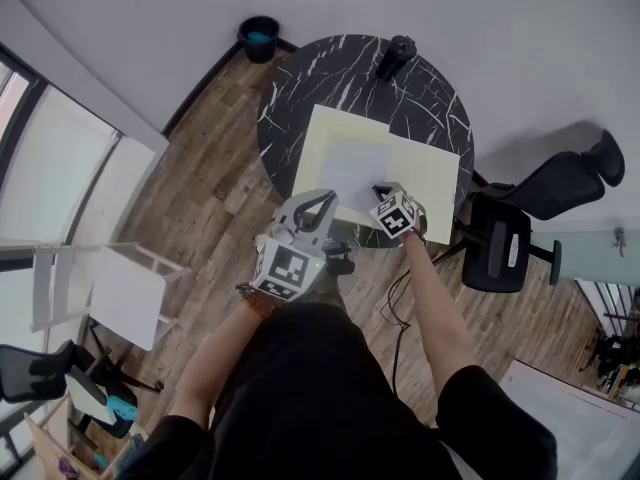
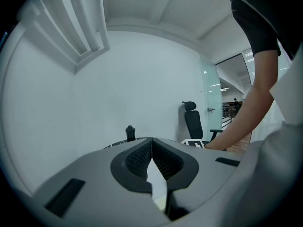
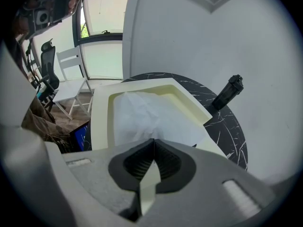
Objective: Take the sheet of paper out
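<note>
Head view steeply down; gripper views low, sharing the table [image 1: 330, 68]

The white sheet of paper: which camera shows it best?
Right gripper view: the sheet fills the middle, creased, inside the pale folder. Head view shows it small from above; left gripper view doesn't clearly show it.

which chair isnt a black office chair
The white chair, standing left of the round table. The right-hand chair and the lower-left chair are both black.

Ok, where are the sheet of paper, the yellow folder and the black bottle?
sheet of paper [image 3: 151, 115], right gripper view, its creased middle.
yellow folder [image 1: 430, 178], head view, bare right part.
black bottle [image 1: 396, 58], head view, its body.
</note>
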The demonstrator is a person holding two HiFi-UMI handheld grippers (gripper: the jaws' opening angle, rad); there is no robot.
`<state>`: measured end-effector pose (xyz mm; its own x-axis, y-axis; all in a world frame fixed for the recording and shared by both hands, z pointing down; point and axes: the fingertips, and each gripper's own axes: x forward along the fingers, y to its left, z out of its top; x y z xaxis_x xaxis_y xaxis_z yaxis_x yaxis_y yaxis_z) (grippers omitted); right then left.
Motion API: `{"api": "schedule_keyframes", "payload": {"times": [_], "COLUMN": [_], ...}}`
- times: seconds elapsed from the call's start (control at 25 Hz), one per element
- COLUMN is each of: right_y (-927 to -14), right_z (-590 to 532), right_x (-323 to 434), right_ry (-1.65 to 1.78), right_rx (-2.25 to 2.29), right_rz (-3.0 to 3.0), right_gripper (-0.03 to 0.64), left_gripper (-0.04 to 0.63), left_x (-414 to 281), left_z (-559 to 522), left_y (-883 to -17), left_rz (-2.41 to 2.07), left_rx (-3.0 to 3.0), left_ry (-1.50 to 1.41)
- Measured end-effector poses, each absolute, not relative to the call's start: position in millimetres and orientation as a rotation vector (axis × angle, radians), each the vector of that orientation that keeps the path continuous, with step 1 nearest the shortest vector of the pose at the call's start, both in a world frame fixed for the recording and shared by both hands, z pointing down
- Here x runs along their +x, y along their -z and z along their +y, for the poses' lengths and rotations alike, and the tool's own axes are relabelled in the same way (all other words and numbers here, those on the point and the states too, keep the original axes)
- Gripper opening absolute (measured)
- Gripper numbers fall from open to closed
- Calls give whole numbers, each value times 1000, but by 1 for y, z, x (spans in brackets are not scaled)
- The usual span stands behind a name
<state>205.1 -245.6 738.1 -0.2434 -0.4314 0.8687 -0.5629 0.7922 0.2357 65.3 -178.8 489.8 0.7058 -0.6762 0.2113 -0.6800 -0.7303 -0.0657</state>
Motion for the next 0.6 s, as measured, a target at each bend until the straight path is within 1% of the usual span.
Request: {"api": "schedule_keyframes", "payload": {"times": [0.6], "right_y": [-721], "right_z": [-240], "right_x": [199], "right_ry": [-109], "right_rx": [842], "right_rz": [-1883], "right_gripper": [0], "left_gripper": [3], "left_x": [56], "left_z": [-156], "left_y": [-498], "left_rz": [-1145], "left_rx": [2860], "left_ry": [-367]}}
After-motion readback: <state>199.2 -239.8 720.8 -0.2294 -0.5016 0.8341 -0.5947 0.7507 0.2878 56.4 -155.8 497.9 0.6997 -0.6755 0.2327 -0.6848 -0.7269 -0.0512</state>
